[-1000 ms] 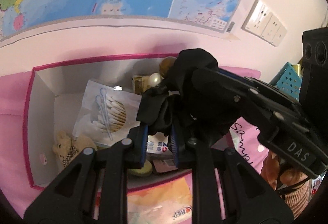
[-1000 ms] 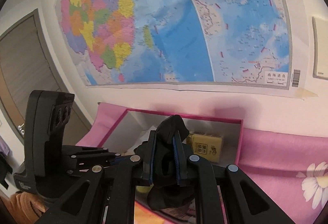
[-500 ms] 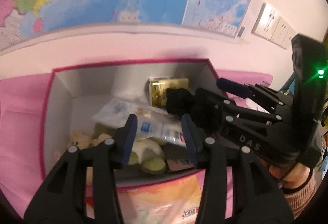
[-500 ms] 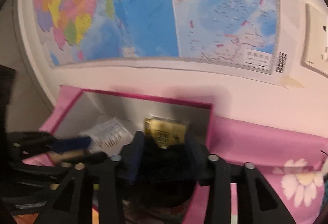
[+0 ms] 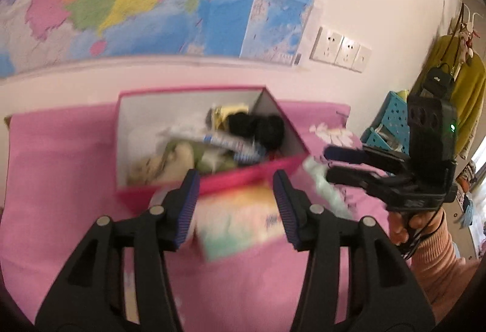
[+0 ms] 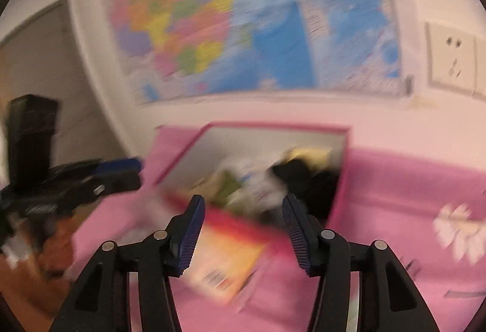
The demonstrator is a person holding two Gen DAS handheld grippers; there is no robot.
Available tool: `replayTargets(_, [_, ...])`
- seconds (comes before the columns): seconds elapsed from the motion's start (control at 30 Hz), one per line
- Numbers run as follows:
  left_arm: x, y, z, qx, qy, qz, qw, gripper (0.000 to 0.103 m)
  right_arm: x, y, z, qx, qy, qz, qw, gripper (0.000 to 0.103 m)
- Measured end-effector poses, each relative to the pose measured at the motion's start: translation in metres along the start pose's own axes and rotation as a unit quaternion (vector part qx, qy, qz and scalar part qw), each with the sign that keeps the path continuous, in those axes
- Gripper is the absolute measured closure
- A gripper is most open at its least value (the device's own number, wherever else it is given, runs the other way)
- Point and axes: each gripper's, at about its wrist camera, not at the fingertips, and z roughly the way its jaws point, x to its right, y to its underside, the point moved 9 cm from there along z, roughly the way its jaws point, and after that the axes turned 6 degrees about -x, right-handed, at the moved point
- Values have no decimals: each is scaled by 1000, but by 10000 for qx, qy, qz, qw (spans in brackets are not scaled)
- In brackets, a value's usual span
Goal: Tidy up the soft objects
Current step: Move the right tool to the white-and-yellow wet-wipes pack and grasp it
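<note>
The black soft bundle (image 5: 261,128) sits in the far right corner of the pink box (image 5: 212,183), mid-frame, but it's blurry and half buried, so I can't tell which way it points. The printing on the colourful pack (image 5: 243,222) in front of the box is too smeared to read. Both grippers, left (image 5: 237,207) and right (image 6: 243,225), have just been opening and hold nothing.

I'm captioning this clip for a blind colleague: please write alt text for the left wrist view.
The left claw hangs open and empty above a pink cloth, in front of a pink-rimmed box holding black fabric, a tube and plush items. The right claw, also open, is at the right beside the box; a map hangs behind.
</note>
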Motion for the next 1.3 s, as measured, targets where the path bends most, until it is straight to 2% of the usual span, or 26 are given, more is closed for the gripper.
replayTargets(0.13, [-17, 47, -9, -231, 23, -137, 9996, 51, -43, 48, -1, -357, -778, -37, 9963, 49])
replayTargets(0.27, [-34, 106, -13, -534, -36, -423, 9977, 51, -86, 106, 13, -917, -1388, -8, 9861, 49])
replayTargets(0.37, [-46, 144, -19, -708, -52, -693, 9951, 51, -108, 144, 28, -1342, -1619, 35, 9776, 49])
replayTargets(0.47, [-53, 174, -27, -809, -39, -871, 9929, 51, -129, 180, 47, -1781, -1616, -5, 9707, 49])
replayTargets(0.53, [-56, 194, -29, -931, -39, -975, 9909, 51, -137, 196, 54, -1924, -1668, 49, 9670, 49])
replayTargets(0.7, [-64, 226, -36, -1099, 58, -1274, 9857, 51, -155, 210, 70, -2069, -1753, 140, 9624, 49])
replayTargets(0.8, [-64, 238, -40, -1170, 267, -1400, 9828, 50, -161, 212, 74, -2042, -1801, 135, 9621, 49])
replayTargets(0.97, [-51, 254, -36, -1445, 416, -1252, 9807, 50, -165, 214, 77, -1987, -1793, 199, 9633, 50])
replayTargets(1.07, [-39, 259, -30, -1598, 560, -1123, 9791, 50, -166, 213, 81, -1974, -1784, 233, 9637, 55])
replayTargets(1.3, [-33, 251, -23, -1547, 713, -1128, 9789, 47, -162, 215, 83, -1957, -1672, 324, 9658, 68])
